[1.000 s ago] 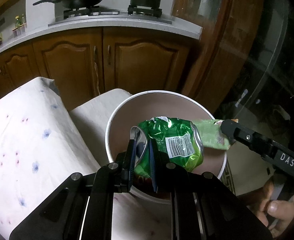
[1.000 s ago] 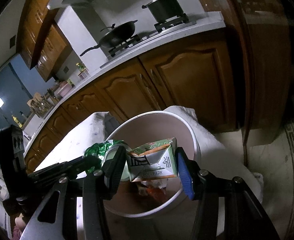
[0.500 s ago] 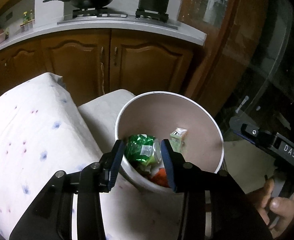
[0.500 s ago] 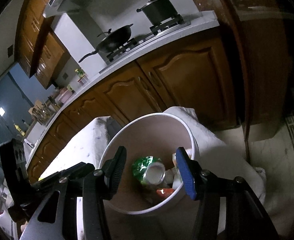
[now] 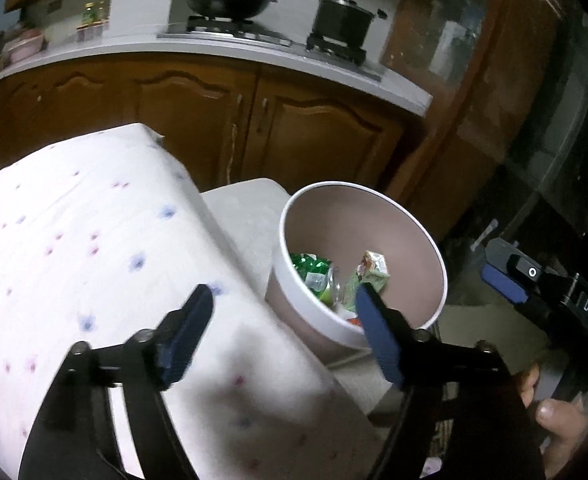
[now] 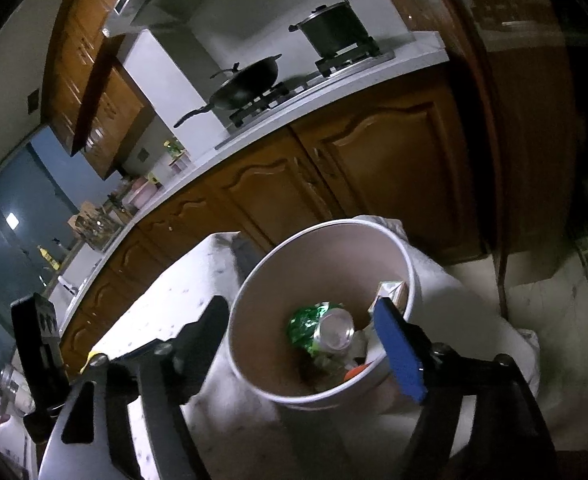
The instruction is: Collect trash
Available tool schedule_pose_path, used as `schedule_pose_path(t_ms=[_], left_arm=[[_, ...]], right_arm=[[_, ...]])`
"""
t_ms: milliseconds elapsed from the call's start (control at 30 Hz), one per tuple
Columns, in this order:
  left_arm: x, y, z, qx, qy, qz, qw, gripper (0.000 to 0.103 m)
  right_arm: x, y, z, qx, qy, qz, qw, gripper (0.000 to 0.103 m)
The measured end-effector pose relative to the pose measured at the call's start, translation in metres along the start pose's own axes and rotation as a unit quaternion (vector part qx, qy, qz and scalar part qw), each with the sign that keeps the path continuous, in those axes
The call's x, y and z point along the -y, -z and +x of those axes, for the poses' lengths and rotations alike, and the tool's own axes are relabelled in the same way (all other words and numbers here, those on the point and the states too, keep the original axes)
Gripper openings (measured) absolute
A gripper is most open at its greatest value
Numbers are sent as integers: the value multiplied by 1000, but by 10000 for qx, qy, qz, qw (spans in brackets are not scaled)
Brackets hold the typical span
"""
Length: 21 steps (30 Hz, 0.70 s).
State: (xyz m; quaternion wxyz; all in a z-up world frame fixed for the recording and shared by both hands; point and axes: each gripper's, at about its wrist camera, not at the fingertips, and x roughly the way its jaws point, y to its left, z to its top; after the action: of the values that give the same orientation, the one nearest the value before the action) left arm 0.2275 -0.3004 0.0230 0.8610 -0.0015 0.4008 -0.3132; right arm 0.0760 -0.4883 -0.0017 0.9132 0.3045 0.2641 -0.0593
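Both grippers are opening wide — nothing sits between them. The crushed green can (image 6: 326, 330) and green carton (image 5: 372, 270) lie in the white bin (image 5: 434, 248), just ahead of the right gripper (image 6: 306, 344); the left gripper (image 5: 282, 328) is over the bed (image 5: 74, 240).

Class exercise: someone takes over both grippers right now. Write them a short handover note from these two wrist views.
Left gripper: jaws opening, nothing between them.
Right gripper: jaws opening, also empty.
Bin: white bucket beside the cloth-covered table; inside lie the crushed green can and the green carton, on other scraps.
Done: both pieces are in the bin.
Left: no more trash shows here; look round the table.
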Motion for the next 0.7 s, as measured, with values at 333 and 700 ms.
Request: schedule_pose_path(t_ms=[333, 700], left_arm=[[-38, 34, -69, 786, -164, -569, 9951, 98], [-63, 78, -133, 1148, -520, -581, 9903, 100]], right_arm=[[-40, 32, -24, 320, -232, -208, 9990, 99], [-89, 80, -58, 696, -427, -687, 9943, 101]])
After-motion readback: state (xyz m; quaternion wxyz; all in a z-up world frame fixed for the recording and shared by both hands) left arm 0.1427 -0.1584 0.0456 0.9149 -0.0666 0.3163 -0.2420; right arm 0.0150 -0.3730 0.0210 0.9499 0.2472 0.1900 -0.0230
